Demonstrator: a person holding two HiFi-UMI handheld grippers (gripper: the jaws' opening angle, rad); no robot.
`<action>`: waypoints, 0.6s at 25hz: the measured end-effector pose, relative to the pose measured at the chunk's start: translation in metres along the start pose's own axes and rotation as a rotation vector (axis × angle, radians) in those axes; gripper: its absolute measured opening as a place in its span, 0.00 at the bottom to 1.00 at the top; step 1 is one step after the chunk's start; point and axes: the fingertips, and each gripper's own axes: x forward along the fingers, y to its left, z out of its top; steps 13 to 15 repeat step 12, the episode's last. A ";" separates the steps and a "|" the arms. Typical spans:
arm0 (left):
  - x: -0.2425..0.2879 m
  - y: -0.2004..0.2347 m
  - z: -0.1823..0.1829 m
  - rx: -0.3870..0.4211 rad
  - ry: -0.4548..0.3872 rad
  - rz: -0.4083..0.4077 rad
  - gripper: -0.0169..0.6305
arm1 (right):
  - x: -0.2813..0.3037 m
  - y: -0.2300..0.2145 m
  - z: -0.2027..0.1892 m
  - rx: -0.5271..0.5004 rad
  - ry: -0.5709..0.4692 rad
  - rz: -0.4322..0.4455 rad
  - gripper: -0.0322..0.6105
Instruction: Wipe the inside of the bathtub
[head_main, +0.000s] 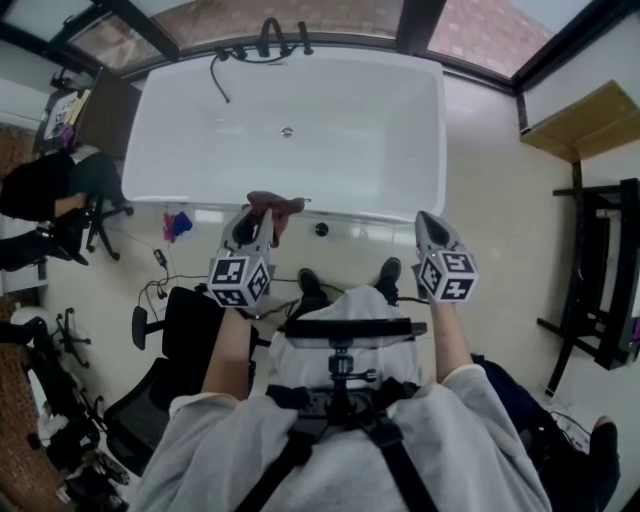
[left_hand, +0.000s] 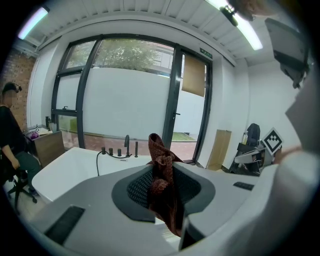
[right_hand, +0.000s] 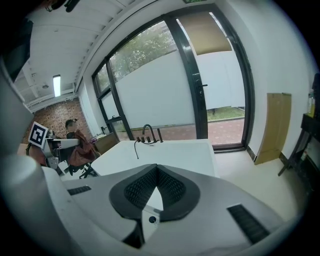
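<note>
Head view: left gripper (head_main: 256, 220) clamps a brown rag (head_main: 280, 206) at the bathtub (head_main: 432, 140) near rim; right gripper (head_main: 426, 220) closed, empty. Wiping seemingly unstarted.

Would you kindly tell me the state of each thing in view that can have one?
left gripper: shut on the cloth.
cloth: bunched, clamped between the jaws, ends hanging loose.
right gripper: shut, nothing between its jaws.
bathtub: empty, no water visible.
faucet: no water running.
</note>
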 end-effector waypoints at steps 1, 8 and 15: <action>-0.002 -0.001 -0.002 -0.010 0.000 0.004 0.17 | -0.001 0.000 0.000 -0.009 0.001 0.003 0.06; -0.011 -0.009 -0.014 -0.035 0.000 0.021 0.17 | -0.006 0.001 0.001 -0.031 0.007 0.013 0.06; -0.016 -0.007 -0.018 -0.051 0.000 0.030 0.17 | -0.006 0.008 0.001 -0.051 0.010 0.024 0.06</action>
